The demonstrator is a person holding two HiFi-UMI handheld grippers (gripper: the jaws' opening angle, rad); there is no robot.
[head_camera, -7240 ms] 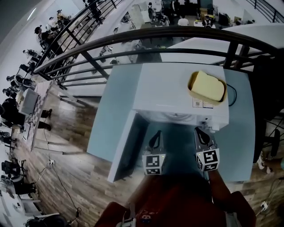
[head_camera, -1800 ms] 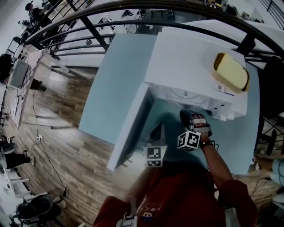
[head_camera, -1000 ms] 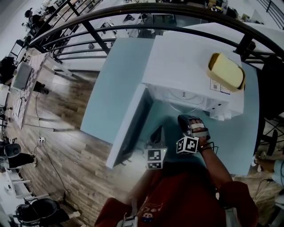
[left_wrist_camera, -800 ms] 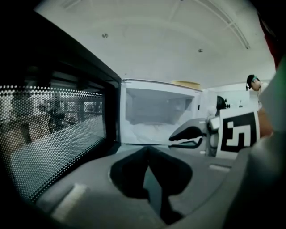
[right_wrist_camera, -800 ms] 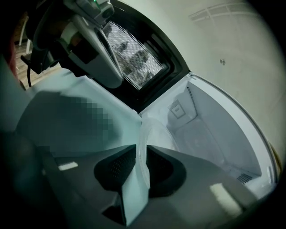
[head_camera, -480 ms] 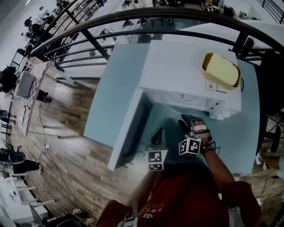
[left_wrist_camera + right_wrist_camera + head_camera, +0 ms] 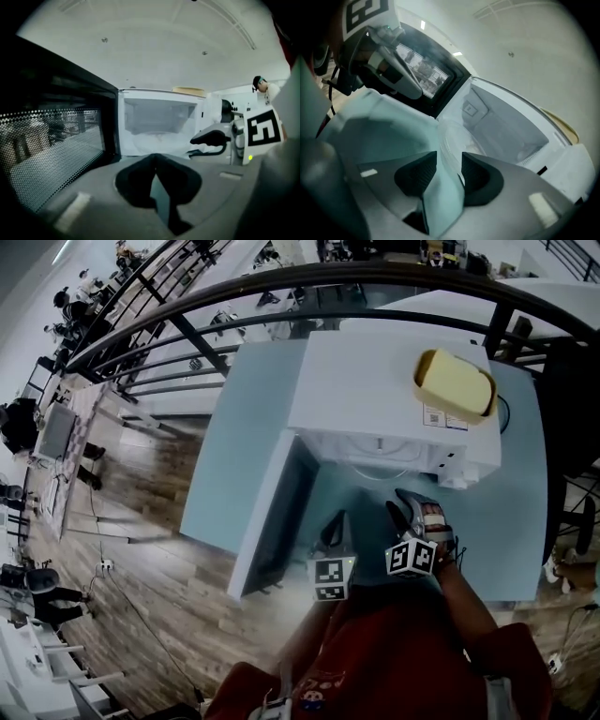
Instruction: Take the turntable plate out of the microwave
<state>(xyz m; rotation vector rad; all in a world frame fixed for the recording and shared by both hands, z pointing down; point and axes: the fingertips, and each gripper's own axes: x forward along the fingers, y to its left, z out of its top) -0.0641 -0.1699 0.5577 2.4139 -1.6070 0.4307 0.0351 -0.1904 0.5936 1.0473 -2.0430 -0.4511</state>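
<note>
The white microwave [image 7: 375, 399] stands with its door [image 7: 272, 512] swung open to the left. The clear glass turntable plate [image 7: 452, 133] lies on the cavity floor and shows as a pale disc [image 7: 150, 137] in the left gripper view. My right gripper [image 7: 449, 157] hovers at the cavity mouth with its jaws apart. The plate's near rim looks to reach the gap between them, and no pad presses on it. My left gripper [image 7: 154, 157] is shut and empty, held above the table in front of the open door. In the head view both grippers, left [image 7: 335, 518] and right [image 7: 406, 503], sit just before the microwave.
A yellow block in a shallow dish [image 7: 455, 382] rests on top of the microwave. The pale blue table [image 7: 239, 456] ends at a dark railing [image 7: 281, 292], with a lower floor beyond. The open door blocks the left side of the cavity.
My right gripper has drawn back a little from the cavity mouth, rolled, and its jaws have parted from nearly shut. The left gripper has stayed put.
</note>
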